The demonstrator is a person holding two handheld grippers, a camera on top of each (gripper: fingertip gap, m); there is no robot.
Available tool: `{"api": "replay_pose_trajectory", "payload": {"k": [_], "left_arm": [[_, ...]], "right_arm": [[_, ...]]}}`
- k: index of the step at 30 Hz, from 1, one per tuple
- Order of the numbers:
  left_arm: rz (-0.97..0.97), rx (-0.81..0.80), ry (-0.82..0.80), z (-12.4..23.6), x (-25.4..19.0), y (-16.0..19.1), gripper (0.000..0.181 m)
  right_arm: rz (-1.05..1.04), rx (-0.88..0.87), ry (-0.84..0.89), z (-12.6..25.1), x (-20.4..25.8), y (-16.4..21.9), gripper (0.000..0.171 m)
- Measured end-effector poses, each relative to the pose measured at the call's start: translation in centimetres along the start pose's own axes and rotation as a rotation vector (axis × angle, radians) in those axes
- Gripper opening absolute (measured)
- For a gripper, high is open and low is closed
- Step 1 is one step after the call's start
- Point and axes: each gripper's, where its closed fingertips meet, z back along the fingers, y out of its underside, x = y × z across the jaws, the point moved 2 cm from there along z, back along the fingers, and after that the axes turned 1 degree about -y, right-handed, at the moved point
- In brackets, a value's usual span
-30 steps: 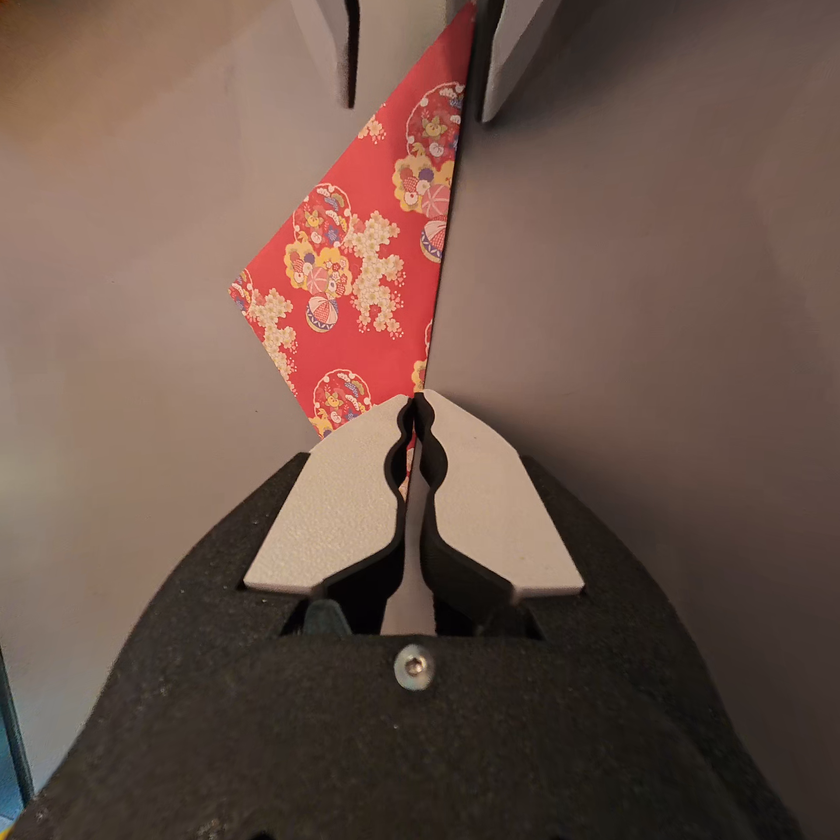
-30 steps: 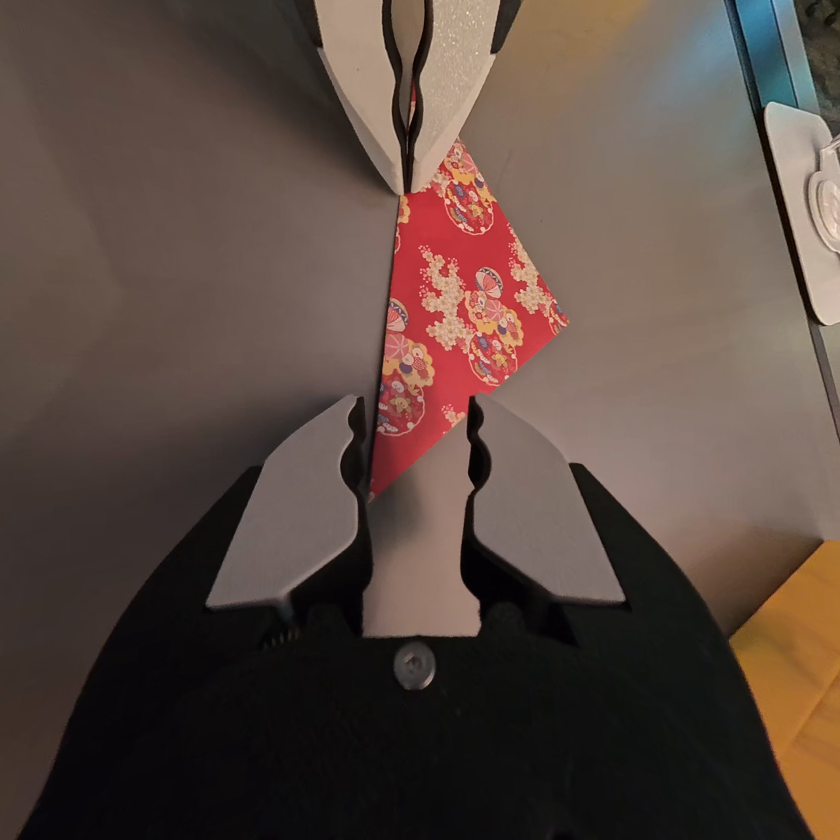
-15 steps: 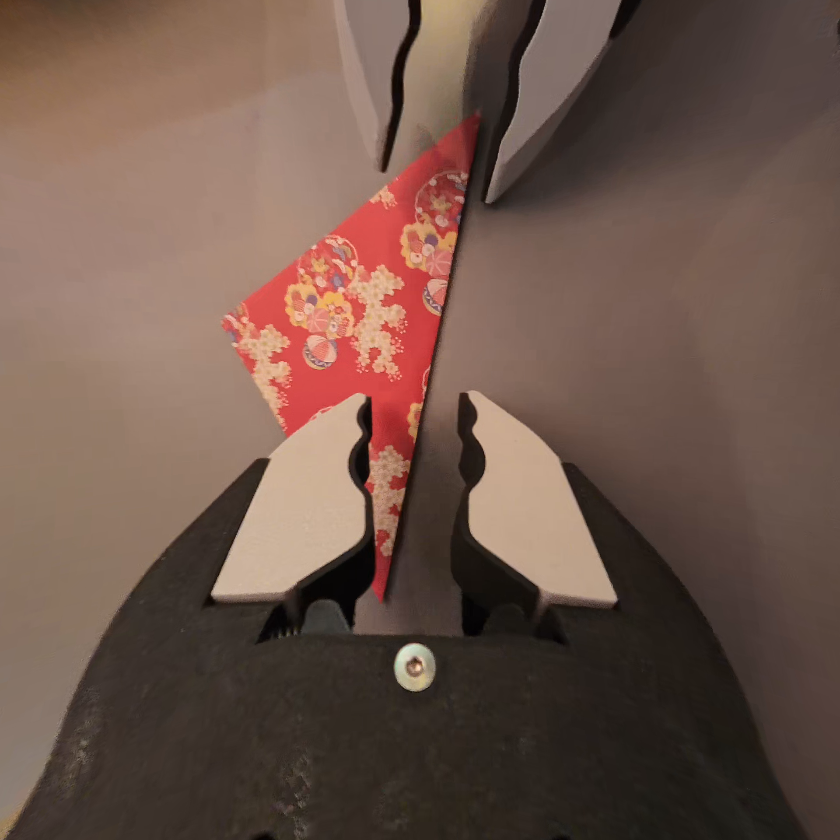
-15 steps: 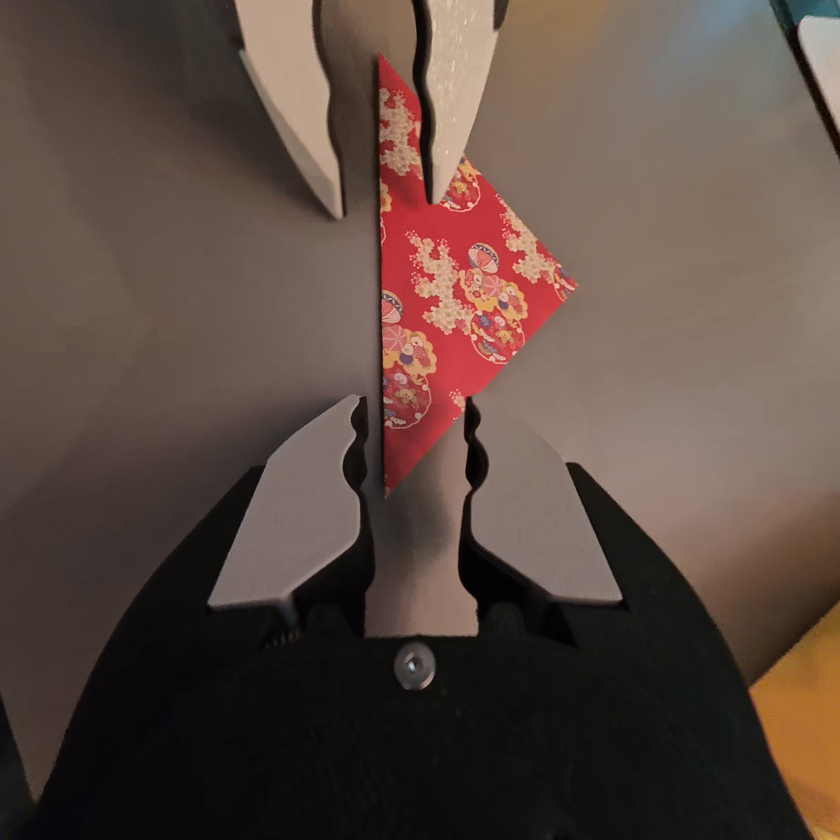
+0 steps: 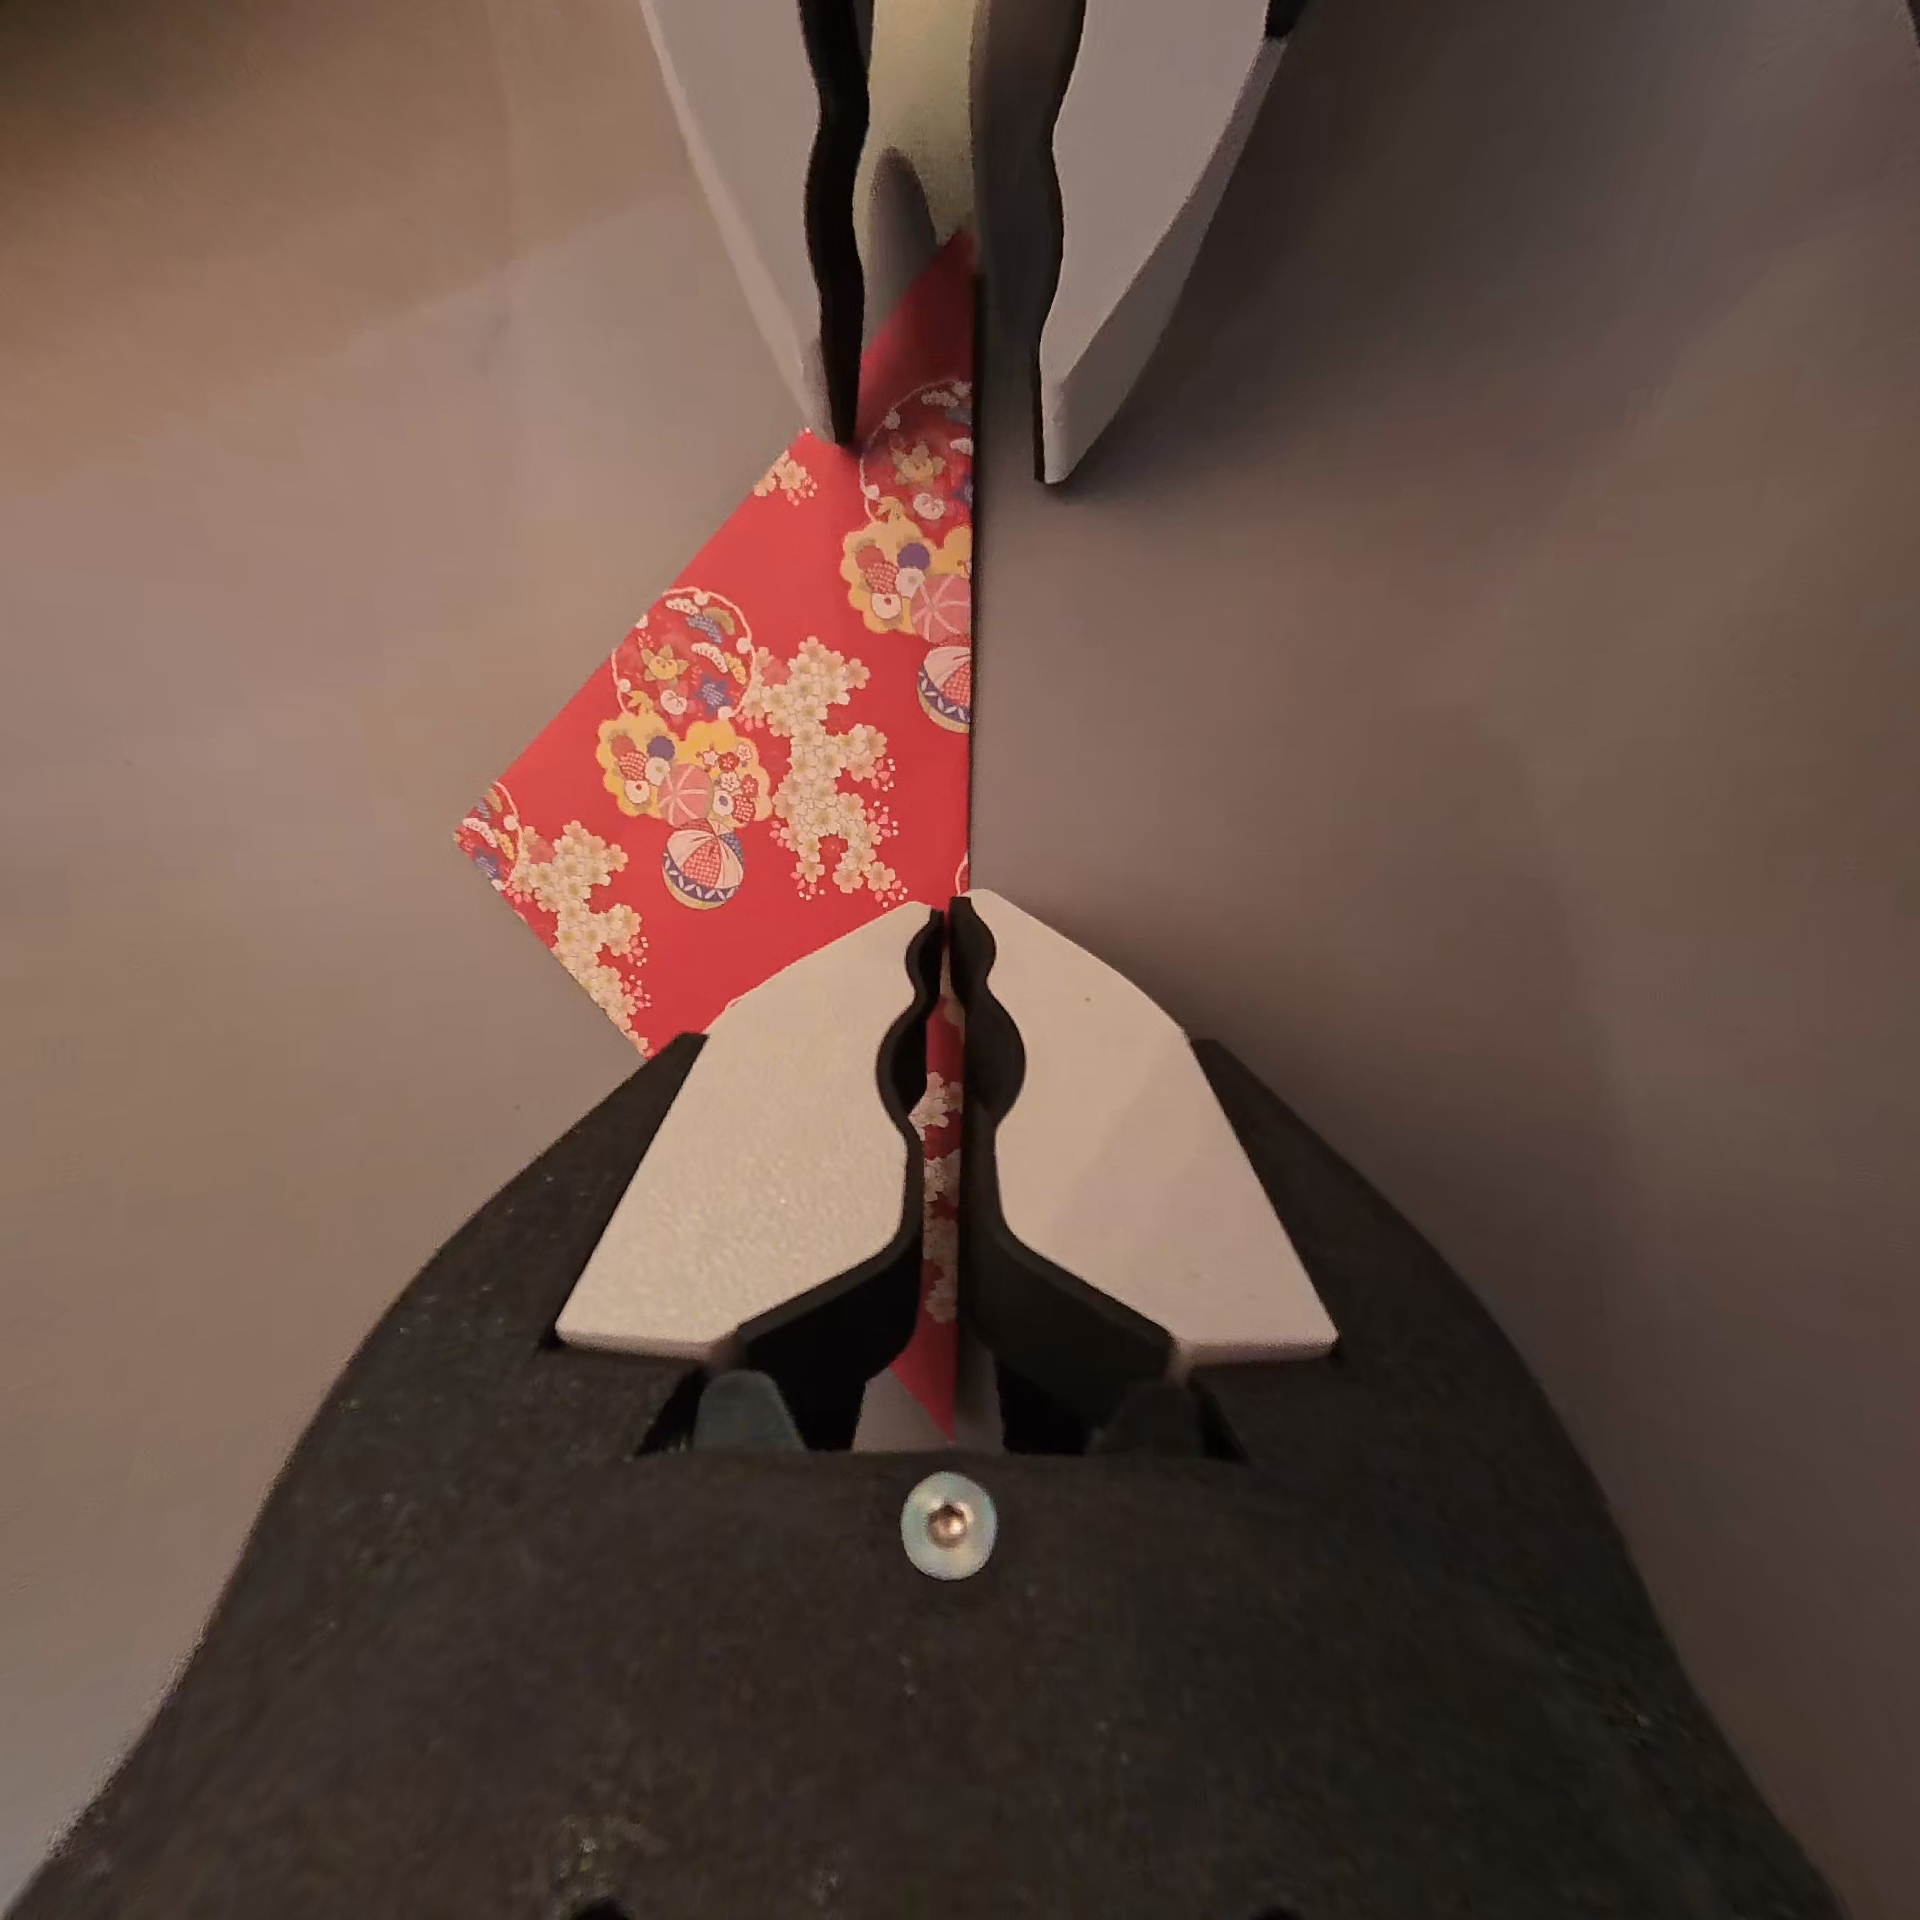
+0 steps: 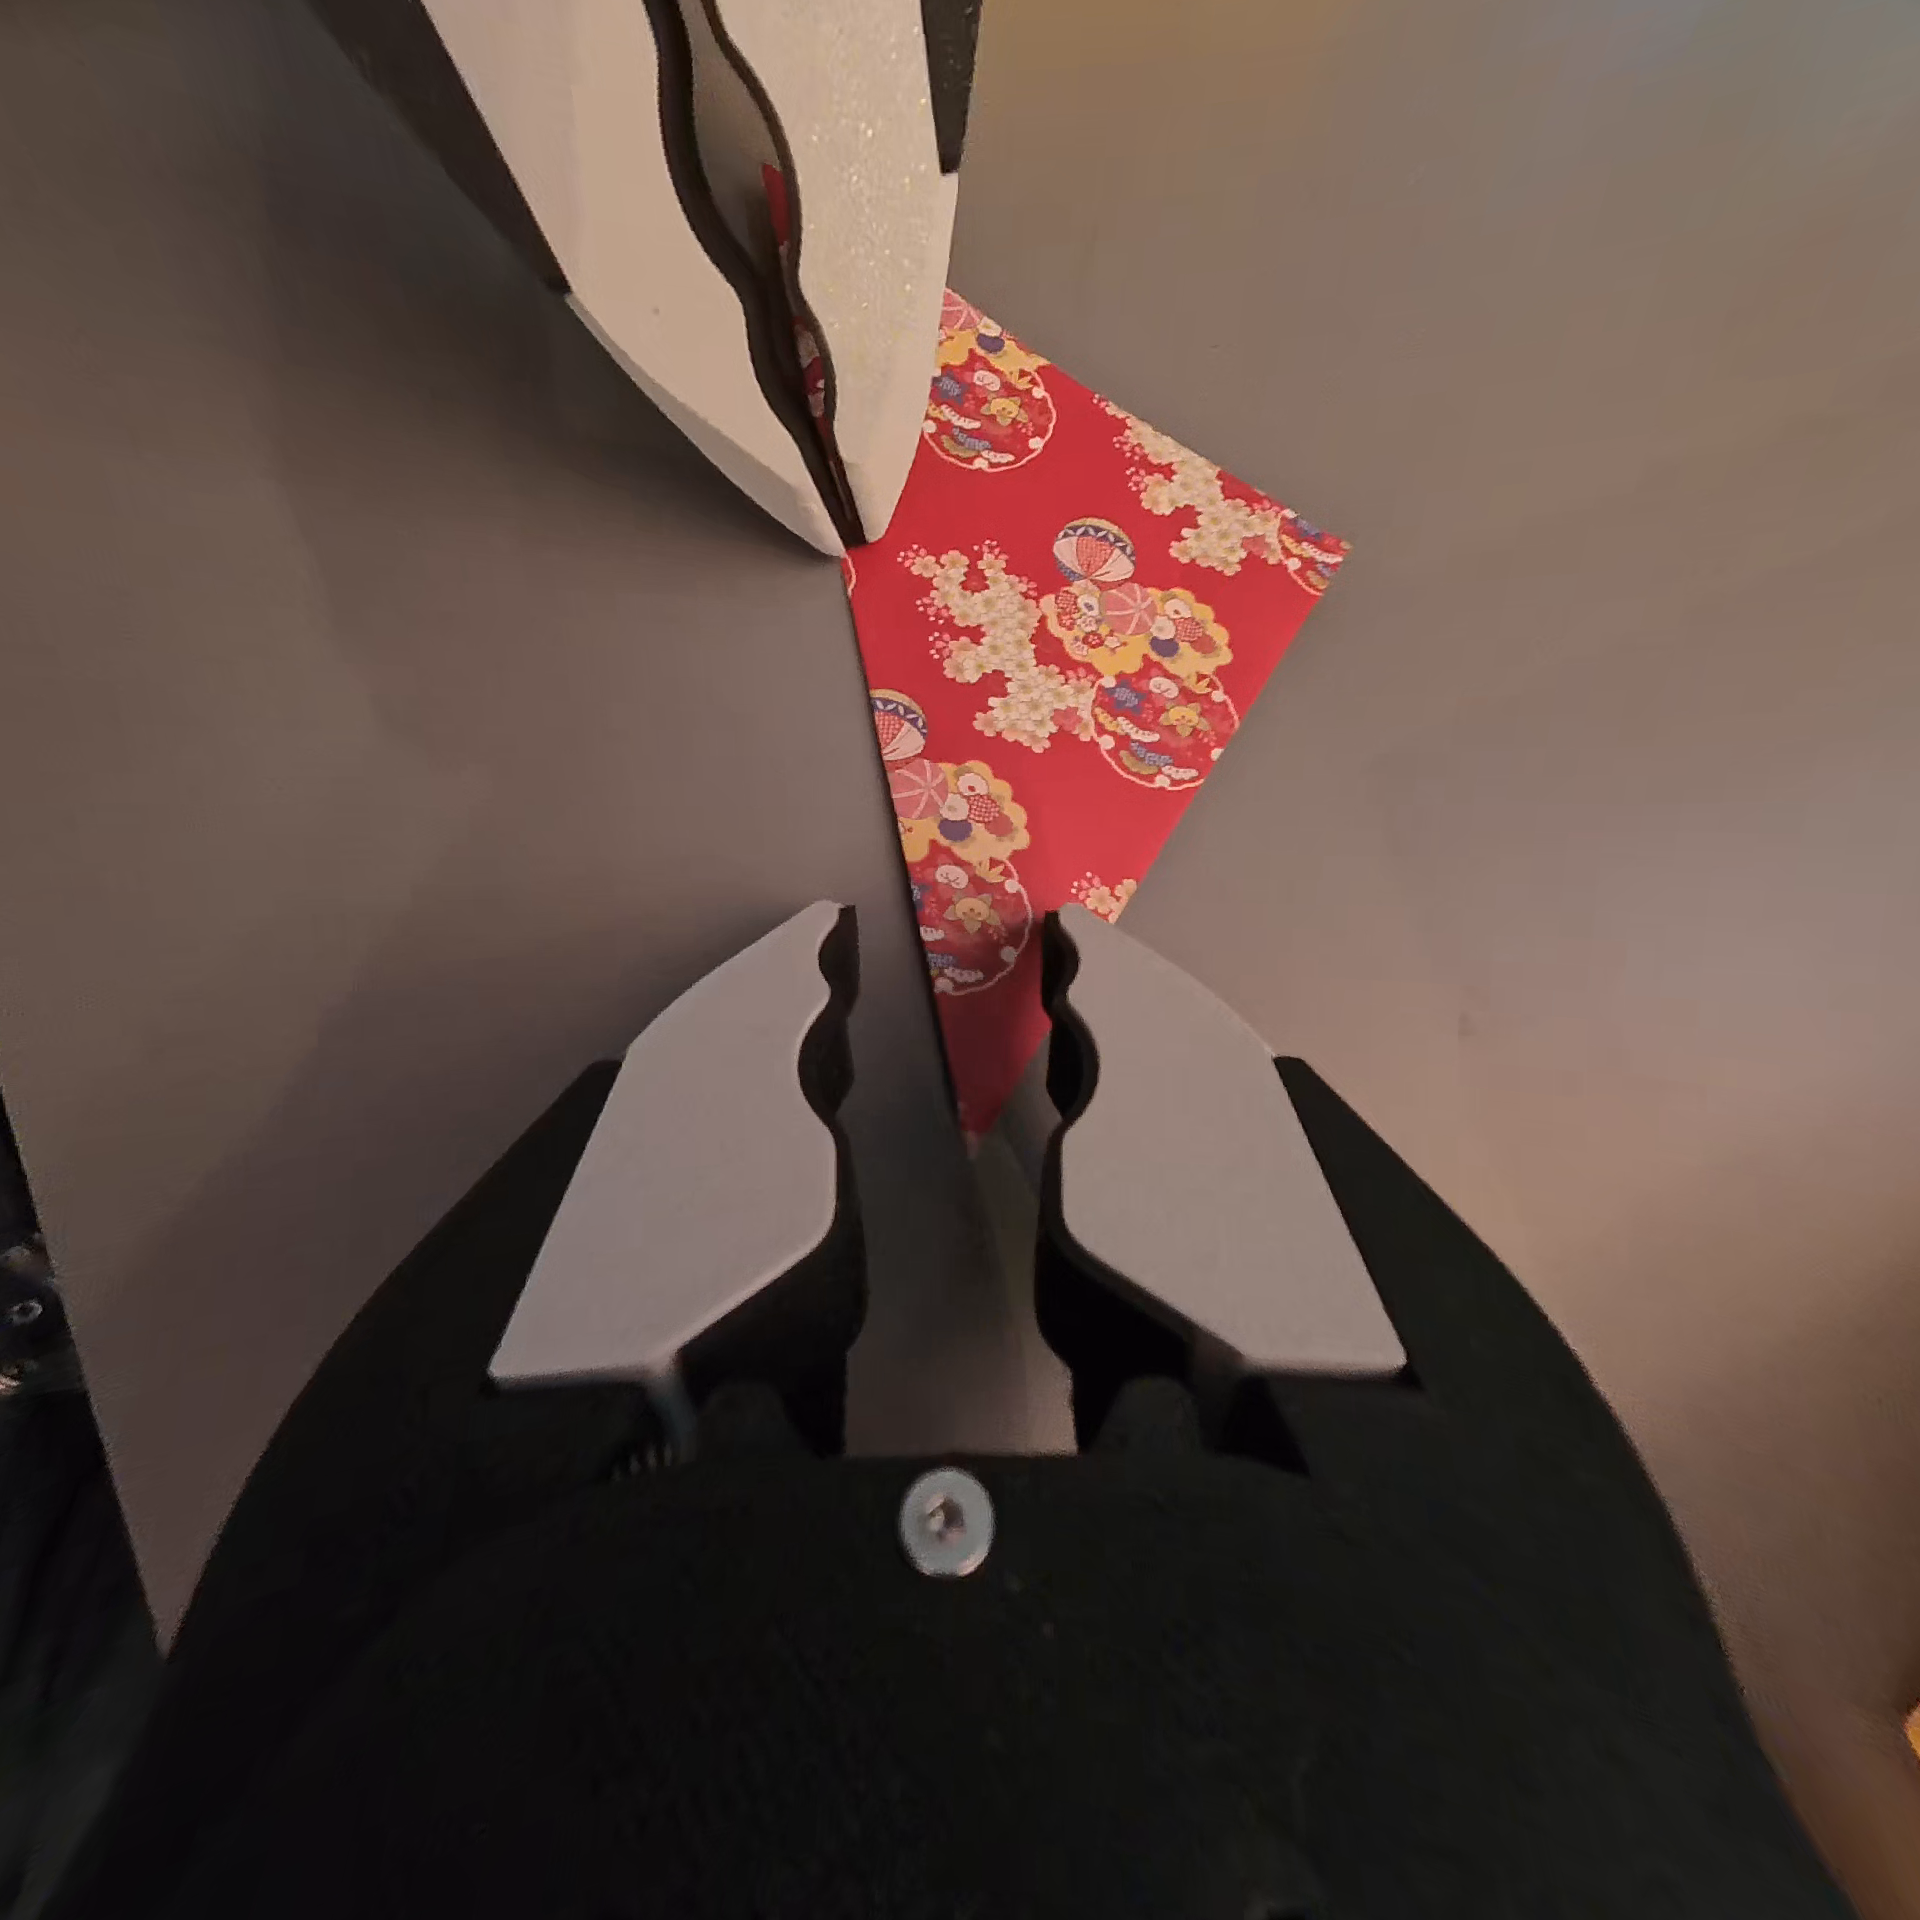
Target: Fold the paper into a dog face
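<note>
The paper (image 5: 790, 727) is red with a flower pattern and is folded into a triangle on the grey table (image 5: 1455, 831). Its long folded edge runs straight between the two grippers. My left gripper (image 5: 948, 912) is shut on the paper's near corner, and the tip of that corner shows between the fingers. It also shows at the top of the right wrist view (image 6: 847, 535), pinching the paper (image 6: 1091, 675). My right gripper (image 6: 951, 920) is open, with the paper's other corner lying between its jaws. It also shows open at the top of the left wrist view (image 5: 945, 457).
The table's left edge (image 6: 62, 1351) shows in the right wrist view, with a dark area beyond it. A small yellow patch (image 6: 1907, 1766) sits at the lower right edge of that view.
My left gripper opened half a second ago, slid further over the paper's corner and has shut on it again. My right gripper stayed open and now reaches further over the other corner.
</note>
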Motion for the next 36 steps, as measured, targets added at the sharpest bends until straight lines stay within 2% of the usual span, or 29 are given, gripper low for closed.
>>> {"api": "replay_pose_trajectory", "payload": {"k": [5, 12, 14, 16, 21, 25, 28, 32, 34, 36], "left_arm": [[0.046, -0.025, 0.019, 0.0, 0.0, 0.1, 0.0], [0.075, -0.047, 0.015, 0.1, -0.1, 0.1, 0.0], [0.071, -0.046, 0.011, 0.1, -0.1, 0.1, 0.0], [0.066, -0.043, 0.006, 0.1, -0.1, 0.1, 0.0], [0.077, -0.04, -0.002, 0.1, -0.2, 0.0, 0.004], [0.073, -0.048, -0.087, -0.1, 0.3, -0.8, 0.04], [-0.012, -0.039, -0.154, -0.7, 0.0, -2.5, 0.049], [-0.18, 0.073, -0.357, -1.5, 1.5, -3.6, 0.034], [-0.261, 0.147, -0.421, -1.7, 2.3, -3.2, 0.001], [-0.244, 0.165, -0.405, -1.7, 2.6, -3.0, 0.0]], "right_arm": [[0.177, -0.004, 0.088, 1.1, -0.7, 0.5, 0.033], [-0.057, 0.009, 0.021, 1.0, -0.9, 1.2, 0.04], [-0.118, 0.013, -0.018, 0.9, -0.8, 1.2, 0.036], [-0.13, 0.028, -0.005, 1.0, -1.2, 1.3, 0.023], [-0.13, 0.067, -0.016, 1.1, -1.2, 1.3, 0.023], [-0.256, 0.073, -0.098, 1.2, -1.0, 1.0, 0.021], [-0.405, 0.053, -0.2, 1.6, -0.9, 0.3, 0.021], [-0.55, 0.033, -0.326, 2.6, -0.9, -0.8, 0.021], [-0.569, 0.027, -0.378, 3.2, -0.9, -1.4, 0.021], [-0.516, -0.017, -0.379, 4.2, -1.3, -2.2, 0.023]]}}
